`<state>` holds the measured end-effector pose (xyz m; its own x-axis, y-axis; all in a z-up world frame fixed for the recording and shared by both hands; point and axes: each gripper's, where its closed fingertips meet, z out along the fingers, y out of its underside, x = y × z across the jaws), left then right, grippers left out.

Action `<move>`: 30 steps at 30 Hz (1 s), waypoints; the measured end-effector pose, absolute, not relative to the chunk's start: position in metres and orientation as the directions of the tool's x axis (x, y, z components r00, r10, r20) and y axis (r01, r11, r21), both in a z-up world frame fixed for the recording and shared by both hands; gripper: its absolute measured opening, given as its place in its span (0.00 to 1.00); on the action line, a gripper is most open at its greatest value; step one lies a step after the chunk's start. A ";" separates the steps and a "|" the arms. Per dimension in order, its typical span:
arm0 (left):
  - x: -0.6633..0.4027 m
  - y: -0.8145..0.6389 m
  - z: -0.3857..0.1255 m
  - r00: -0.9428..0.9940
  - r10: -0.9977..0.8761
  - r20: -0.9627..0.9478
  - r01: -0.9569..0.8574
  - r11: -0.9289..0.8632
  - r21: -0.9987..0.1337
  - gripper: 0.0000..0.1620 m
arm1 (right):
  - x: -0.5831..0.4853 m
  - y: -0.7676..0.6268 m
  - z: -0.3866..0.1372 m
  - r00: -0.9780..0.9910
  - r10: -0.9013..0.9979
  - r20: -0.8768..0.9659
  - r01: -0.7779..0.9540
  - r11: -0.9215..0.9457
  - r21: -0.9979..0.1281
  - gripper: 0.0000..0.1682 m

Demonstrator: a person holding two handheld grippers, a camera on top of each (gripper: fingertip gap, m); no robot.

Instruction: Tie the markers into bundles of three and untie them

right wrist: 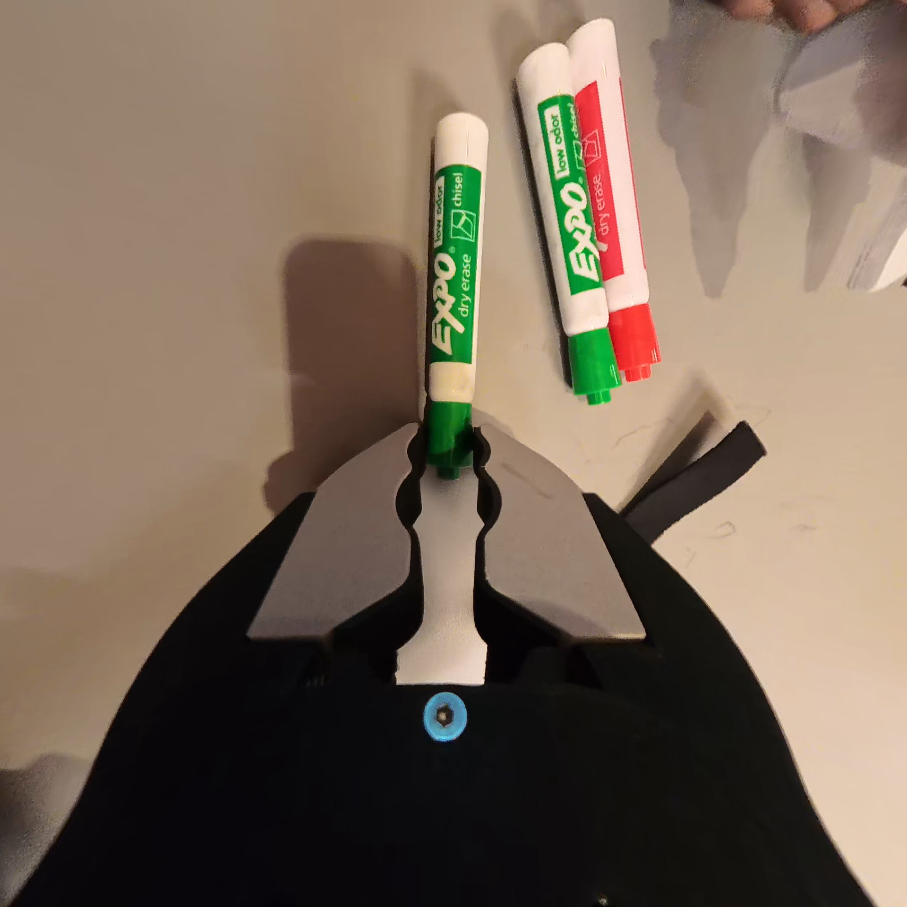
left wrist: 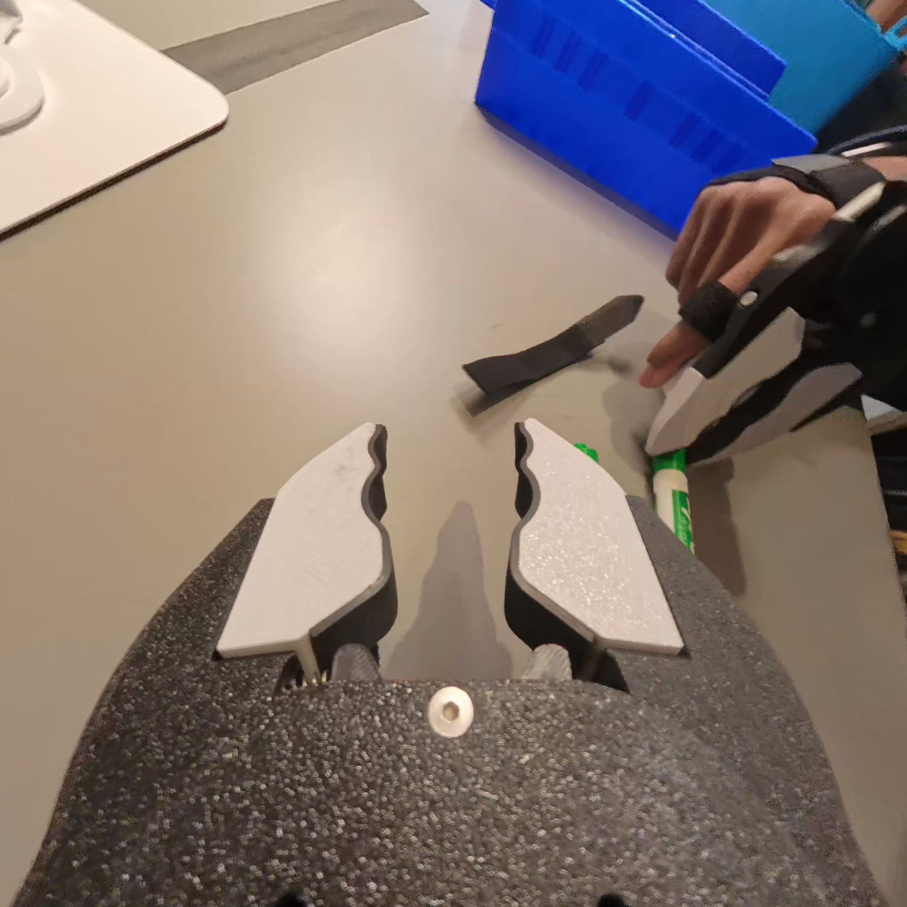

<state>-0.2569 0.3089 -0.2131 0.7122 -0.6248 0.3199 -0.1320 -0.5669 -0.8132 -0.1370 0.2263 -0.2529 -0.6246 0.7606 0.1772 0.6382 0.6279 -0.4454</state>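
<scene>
Green marker [right wrist: 454,275] pinched at its cap end by the right gripper [right wrist: 447,449], likely to gather it with the others | green-and-red marker pair [right wrist: 589,206] lies touching, just right of it | black strap [left wrist: 549,351] loose beyond the pair | left gripper [left wrist: 450,441] spread wide, holding nothing.
</scene>
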 end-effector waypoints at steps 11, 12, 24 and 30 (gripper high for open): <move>-0.175 0.220 -0.199 0.391 -0.909 0.145 -0.584 -0.367 -0.724 0.27 | -0.133 0.237 -0.238 -0.579 0.796 0.175 0.651 0.581 -0.487 0.11; -0.169 0.215 -0.205 0.375 -0.916 0.145 -0.617 -0.363 -0.698 0.27 | -0.133 0.237 -0.237 -0.579 0.796 0.177 0.649 0.581 -0.491 0.11; -0.152 0.216 -0.241 0.407 -0.913 0.028 -0.762 -0.356 -0.541 0.22 | -0.133 0.234 -0.216 -0.570 0.795 0.210 0.605 0.579 -0.546 0.11; -0.148 0.226 -0.243 0.468 -0.882 0.061 -0.708 -0.415 -0.572 0.12 | -0.135 0.239 -0.205 -0.533 0.814 0.230 0.573 0.548 -0.609 0.11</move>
